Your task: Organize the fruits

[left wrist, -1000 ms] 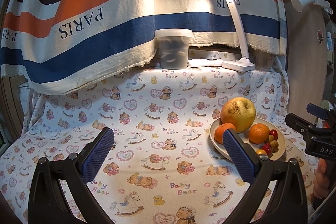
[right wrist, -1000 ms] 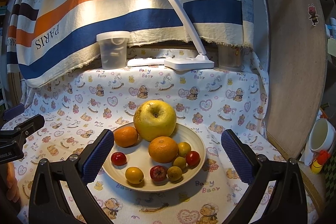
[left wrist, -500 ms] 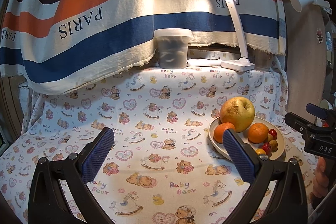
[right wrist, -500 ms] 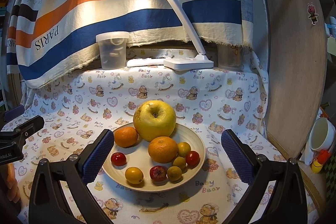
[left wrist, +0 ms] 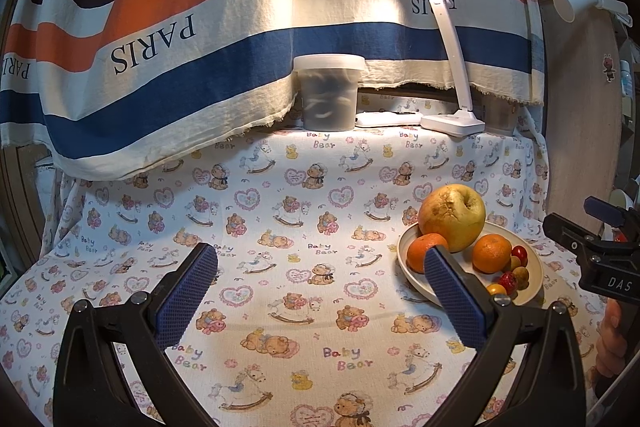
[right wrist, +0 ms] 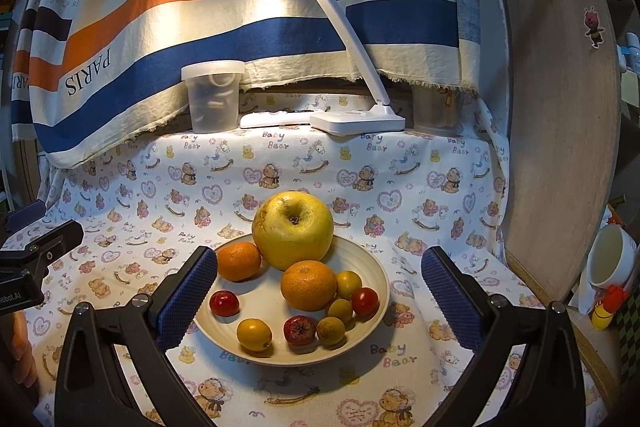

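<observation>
On the bear-print cloth (left wrist: pixel 280 227), seen from the left wrist, the left gripper (left wrist: pixel 320 275) hangs with jaws wide apart and empty over bare fabric. To its right sits the plate (left wrist: pixel 534 277) of fruit, a big yellow apple (left wrist: pixel 452 217) at its back. The right gripper (left wrist: pixel 600 255) shows at the right edge.

From the right wrist, the right gripper (right wrist: pixel 319 281) is spread wide and empty around the plate (right wrist: pixel 378 291). The apple (right wrist: pixel 293 229) sits behind two oranges (right wrist: pixel 308 285) and small red and yellow fruits (right wrist: pixel 254 334). A lamp (right wrist: pixel 356 119) and tub (right wrist: pixel 213 95) stand behind.
</observation>
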